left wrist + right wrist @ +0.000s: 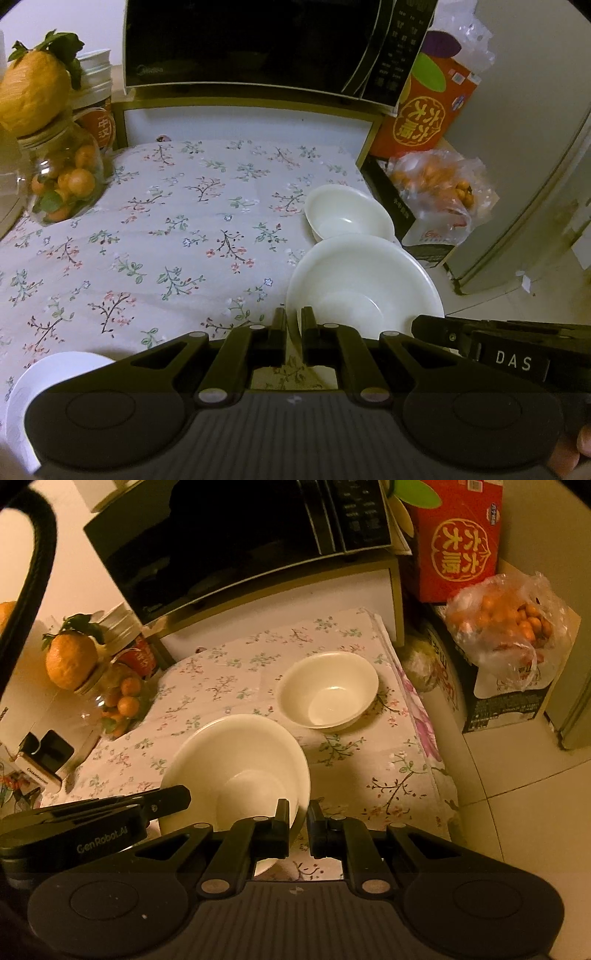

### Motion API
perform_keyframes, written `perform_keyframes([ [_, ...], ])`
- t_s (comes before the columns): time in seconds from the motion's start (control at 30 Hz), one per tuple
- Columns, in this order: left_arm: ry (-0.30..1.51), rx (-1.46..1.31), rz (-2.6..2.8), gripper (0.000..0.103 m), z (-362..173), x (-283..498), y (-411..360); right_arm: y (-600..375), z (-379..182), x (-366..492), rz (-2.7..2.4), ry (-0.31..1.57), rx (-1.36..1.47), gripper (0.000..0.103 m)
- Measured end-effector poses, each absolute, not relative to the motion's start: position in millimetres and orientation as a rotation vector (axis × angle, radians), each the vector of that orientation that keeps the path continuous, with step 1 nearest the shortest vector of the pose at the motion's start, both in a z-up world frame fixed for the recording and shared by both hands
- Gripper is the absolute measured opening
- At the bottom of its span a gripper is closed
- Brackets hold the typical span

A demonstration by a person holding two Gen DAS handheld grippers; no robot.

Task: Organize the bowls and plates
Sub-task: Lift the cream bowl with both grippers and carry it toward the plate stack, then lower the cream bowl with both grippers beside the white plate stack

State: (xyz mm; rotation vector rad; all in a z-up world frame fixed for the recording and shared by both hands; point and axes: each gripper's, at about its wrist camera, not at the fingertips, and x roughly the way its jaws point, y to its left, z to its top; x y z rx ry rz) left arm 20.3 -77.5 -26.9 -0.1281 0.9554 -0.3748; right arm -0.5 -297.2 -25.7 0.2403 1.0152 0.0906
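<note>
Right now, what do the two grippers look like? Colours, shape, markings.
Both are matte black. The left gripper and right gripper each have two slim fingers on scissor-like linkage arms with silver pivot pins, a ribbed grey base and round side discs. Seen from the other camera, the left one reads "GenRobot.AI", the right one "DAS". No sleeves visible; a black cable loops at top left of the right view.

We are seeing dim indoor light, cool in the left view, amber in the right. Fisheye corners are vignetting; edges are bending.
</note>
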Motion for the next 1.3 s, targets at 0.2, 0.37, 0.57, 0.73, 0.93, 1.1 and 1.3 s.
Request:
perform_keyframes([
  [0.2,0.936,-0.125,-0.386,0.007,-17.1,6.0,-69.9,-292.8,-15.2,-13.2,0.115,0.985,0.228,0.009],
  [0.37,0.947,-0.134,-0.390,0.007,-13.2,-7.8,-60.6,-287.3,-8.8,-28.2,0.149,0.978,0.225,0.010],
  [0.57,0.976,-0.131,-0.394,0.007,-18.2,-23.4,-51.7,-276.4,-13.1,-39.1,0.182,1.027,0.205,0.011],
  [0.73,1.005,-0.113,-0.399,0.008,-27.5,-28.1,-49.3,-272.6,-18.4,-46.4,0.200,1.059,0.195,0.011],
  [0.93,1.037,-0.085,-0.396,0.009,-36.3,-31.6,-49.2,-267.6,-24.6,-49.8,0.216,1.093,0.172,0.011],
  [1.1,1.058,-0.054,-0.399,0.010,-42.5,-34.0,-51.0,-265.9,-30.9,-49.7,0.215,1.122,0.164,0.012],
  [1.3,1.069,-0.020,-0.393,0.010,-46.7,-37.5,-53.6,-261.8,-39.0,-52.9,0.222,1.155,0.143,0.013],
])
